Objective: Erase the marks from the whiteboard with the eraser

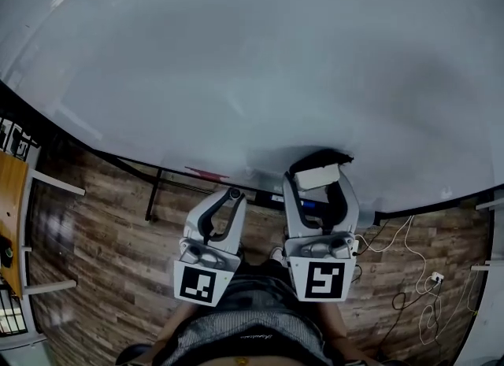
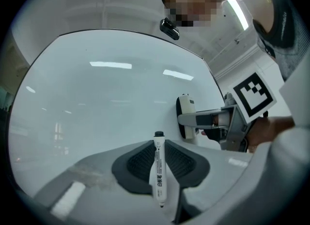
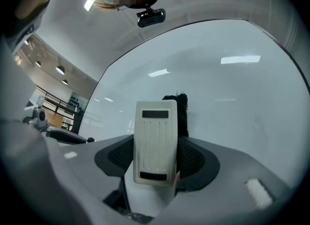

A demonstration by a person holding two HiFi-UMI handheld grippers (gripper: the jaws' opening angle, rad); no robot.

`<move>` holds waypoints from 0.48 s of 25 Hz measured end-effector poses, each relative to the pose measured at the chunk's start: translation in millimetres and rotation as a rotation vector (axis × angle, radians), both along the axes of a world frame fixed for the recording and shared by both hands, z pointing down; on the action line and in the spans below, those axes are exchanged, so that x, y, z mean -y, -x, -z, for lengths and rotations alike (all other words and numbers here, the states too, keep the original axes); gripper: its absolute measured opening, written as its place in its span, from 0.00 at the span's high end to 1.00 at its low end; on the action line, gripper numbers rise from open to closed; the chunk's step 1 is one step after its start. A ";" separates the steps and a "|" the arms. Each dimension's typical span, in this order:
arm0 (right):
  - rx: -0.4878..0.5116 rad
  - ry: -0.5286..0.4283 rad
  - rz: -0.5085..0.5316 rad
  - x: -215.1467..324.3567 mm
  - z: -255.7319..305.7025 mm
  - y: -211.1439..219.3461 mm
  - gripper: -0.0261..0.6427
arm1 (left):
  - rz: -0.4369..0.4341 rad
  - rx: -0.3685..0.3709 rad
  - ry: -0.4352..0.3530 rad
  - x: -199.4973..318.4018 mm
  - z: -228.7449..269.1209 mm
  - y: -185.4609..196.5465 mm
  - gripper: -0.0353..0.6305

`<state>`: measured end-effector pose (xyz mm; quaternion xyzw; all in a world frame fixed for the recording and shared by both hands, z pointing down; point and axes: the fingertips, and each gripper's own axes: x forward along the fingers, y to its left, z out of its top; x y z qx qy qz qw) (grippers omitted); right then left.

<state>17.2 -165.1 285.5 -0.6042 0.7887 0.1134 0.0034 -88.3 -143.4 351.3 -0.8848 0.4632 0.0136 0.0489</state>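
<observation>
The whiteboard [image 1: 236, 57] fills the upper head view, and I see no clear marks on its surface. My right gripper [image 1: 319, 190] is shut on the white eraser [image 1: 318, 176], whose black felt [image 1: 319, 157] rests against the board's lower edge. In the right gripper view the eraser [image 3: 155, 142] stands upright between the jaws, felt [image 3: 178, 109] toward the whiteboard [image 3: 232, 98]. My left gripper [image 1: 224, 208] is shut on a white marker [image 2: 159, 171] with a black cap [image 1: 234, 194], held a little off the whiteboard [image 2: 97, 103]. The left gripper view also shows the eraser [image 2: 185, 117] touching the board.
A red item [image 1: 206, 173] lies on the board's bottom ledge. Below is a wooden floor [image 1: 102, 231] with the board's stand legs [image 1: 151, 195]. White cables and a plug [image 1: 429, 282] lie at the right. A wooden desk edge [image 1: 9, 223] is at the far left.
</observation>
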 end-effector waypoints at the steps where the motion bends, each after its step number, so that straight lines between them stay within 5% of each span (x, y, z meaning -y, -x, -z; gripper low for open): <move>1: 0.004 0.002 -0.015 -1.5 0.6 -8.1 0.57 | -0.007 0.001 -0.001 0.4 0.2 -3.2 0.83; 12: -0.093 -0.043 -0.097 1.4 10.6 -9.8 0.57 | -0.029 -0.007 0.001 -0.1 -0.5 -16.2 0.83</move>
